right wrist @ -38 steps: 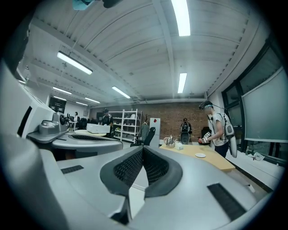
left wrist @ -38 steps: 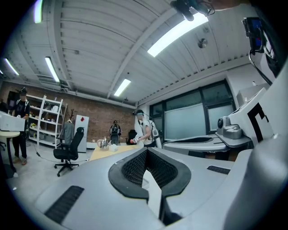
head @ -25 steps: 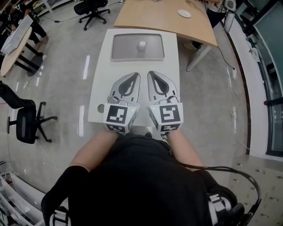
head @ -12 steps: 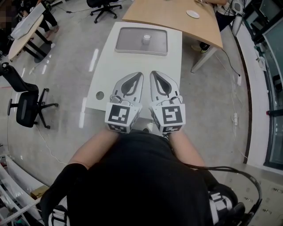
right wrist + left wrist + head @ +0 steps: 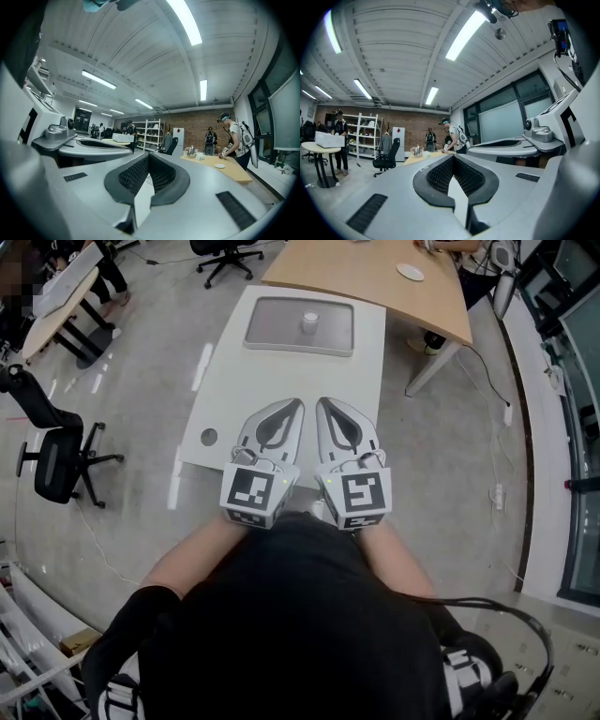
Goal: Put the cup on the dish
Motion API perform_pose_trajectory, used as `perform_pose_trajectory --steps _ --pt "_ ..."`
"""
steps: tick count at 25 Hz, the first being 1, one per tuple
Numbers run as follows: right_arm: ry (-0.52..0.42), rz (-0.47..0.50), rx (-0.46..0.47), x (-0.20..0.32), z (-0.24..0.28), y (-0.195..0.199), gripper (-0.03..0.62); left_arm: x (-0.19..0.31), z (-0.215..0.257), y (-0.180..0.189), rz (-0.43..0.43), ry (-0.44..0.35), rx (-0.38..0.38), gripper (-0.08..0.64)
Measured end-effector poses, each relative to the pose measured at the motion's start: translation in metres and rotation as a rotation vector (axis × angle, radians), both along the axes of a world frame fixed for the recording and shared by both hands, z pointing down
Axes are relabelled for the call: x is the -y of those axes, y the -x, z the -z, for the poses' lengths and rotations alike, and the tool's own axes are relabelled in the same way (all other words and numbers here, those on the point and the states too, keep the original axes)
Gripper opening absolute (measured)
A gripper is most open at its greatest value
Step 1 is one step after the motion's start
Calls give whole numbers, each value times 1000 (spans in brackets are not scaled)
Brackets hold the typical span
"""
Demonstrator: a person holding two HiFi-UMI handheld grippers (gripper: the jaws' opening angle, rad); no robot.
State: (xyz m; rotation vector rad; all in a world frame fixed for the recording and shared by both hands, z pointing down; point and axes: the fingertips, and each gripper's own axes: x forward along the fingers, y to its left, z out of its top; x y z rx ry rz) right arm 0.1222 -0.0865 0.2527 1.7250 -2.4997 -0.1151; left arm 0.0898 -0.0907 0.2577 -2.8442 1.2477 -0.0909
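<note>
A small white cup [image 5: 309,322] stands upright in the middle of a grey rectangular tray-like dish [image 5: 272,329] at the far end of the white table [image 5: 225,395]. My left gripper [image 5: 292,406] and right gripper [image 5: 324,404] lie side by side over the table's near end, well short of the dish. Both are shut with nothing held. In the left gripper view the shut gripper [image 5: 453,157] points up at the ceiling. The right gripper view shows the same for the right gripper [image 5: 149,155]. Neither gripper view shows the cup or the dish.
A wooden table [image 5: 356,273] with a white plate [image 5: 410,271] stands behind the white table. Black office chairs [image 5: 56,465] are on the floor to the left. A round hole [image 5: 208,437] sits near the table's left edge. People [image 5: 232,136] stand far off.
The head view has shifted, so the table and dish sit a little higher and further right in the frame. Both grippers stay together and shut, slightly nearer the table's front edge.
</note>
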Motion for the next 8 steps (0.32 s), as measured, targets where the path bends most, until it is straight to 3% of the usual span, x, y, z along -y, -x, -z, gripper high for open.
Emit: perform_pose_trajectory --steps 8 --pt "-8 -7 -14 -6 1 -5 14 -4 1 -7 3 2 -5 6"
